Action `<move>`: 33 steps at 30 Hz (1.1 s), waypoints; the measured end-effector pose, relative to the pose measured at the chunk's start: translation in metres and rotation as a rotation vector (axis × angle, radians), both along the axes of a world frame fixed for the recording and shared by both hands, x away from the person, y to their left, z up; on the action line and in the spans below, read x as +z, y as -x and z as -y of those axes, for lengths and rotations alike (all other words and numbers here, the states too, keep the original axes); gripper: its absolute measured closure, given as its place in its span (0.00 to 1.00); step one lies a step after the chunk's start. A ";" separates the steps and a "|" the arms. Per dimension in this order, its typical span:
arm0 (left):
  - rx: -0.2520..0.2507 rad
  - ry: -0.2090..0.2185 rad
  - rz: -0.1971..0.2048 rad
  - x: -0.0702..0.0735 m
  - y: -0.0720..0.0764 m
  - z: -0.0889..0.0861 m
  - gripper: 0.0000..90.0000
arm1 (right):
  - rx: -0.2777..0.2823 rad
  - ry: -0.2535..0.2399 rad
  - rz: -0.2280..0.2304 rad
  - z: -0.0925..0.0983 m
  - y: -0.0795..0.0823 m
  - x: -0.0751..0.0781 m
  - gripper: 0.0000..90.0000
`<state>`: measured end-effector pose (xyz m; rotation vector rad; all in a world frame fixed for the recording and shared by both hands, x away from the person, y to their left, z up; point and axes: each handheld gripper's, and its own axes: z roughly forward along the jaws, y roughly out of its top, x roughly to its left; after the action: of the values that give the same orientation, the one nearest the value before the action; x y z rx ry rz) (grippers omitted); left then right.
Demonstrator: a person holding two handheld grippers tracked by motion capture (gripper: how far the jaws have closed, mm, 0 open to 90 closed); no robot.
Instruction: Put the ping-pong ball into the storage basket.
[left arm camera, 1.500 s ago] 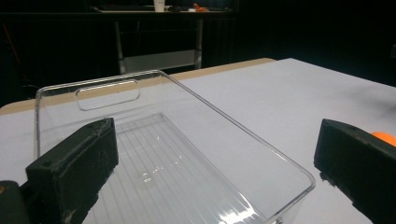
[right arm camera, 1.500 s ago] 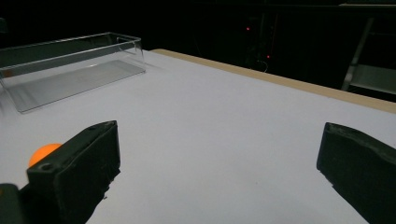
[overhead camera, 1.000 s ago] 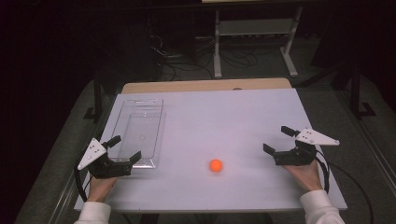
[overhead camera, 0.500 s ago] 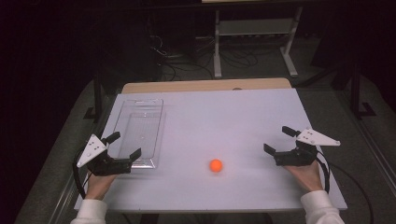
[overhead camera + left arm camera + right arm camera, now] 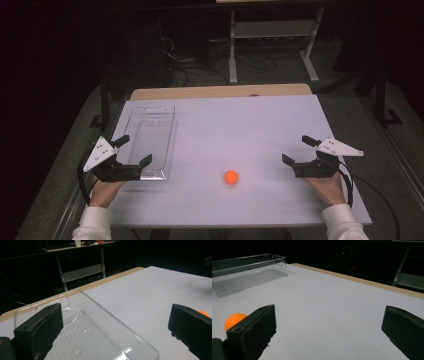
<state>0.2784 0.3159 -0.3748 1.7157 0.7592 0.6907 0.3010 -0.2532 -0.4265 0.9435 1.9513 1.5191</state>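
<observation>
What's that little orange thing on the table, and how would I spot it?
Look at the white table, near its front edge, between the two grippers. There lies a small orange ball, alone on bare surface. It is the only round, brightly coloured thing; the clear tray at left is colourless.

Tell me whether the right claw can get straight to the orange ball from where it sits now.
Probably yes. The right claw stands open, jaws pointing toward the orange ball, with bare white table between them. The clear tray lies far off on the other side by the left claw.
</observation>
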 end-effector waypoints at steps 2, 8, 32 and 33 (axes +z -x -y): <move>-0.009 -0.013 0.000 0.003 -0.002 0.002 0.00 | -0.001 -0.001 -0.001 0.000 0.000 0.000 0.00; -0.030 -0.040 0.007 0.015 -0.007 0.007 0.00 | 0.000 0.000 -0.002 0.000 0.000 0.000 0.00; -0.093 -0.143 -0.019 0.035 -0.021 0.022 0.00 | 0.001 0.000 -0.002 0.000 0.000 0.000 0.00; -0.099 -0.145 -0.019 0.036 -0.022 0.022 0.00 | 0.000 -0.003 -0.004 0.000 0.000 -0.001 0.00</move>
<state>0.3004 0.2934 -0.3390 1.8809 0.6453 0.6764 0.3013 -0.2533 -0.4270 0.9480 1.9522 1.5212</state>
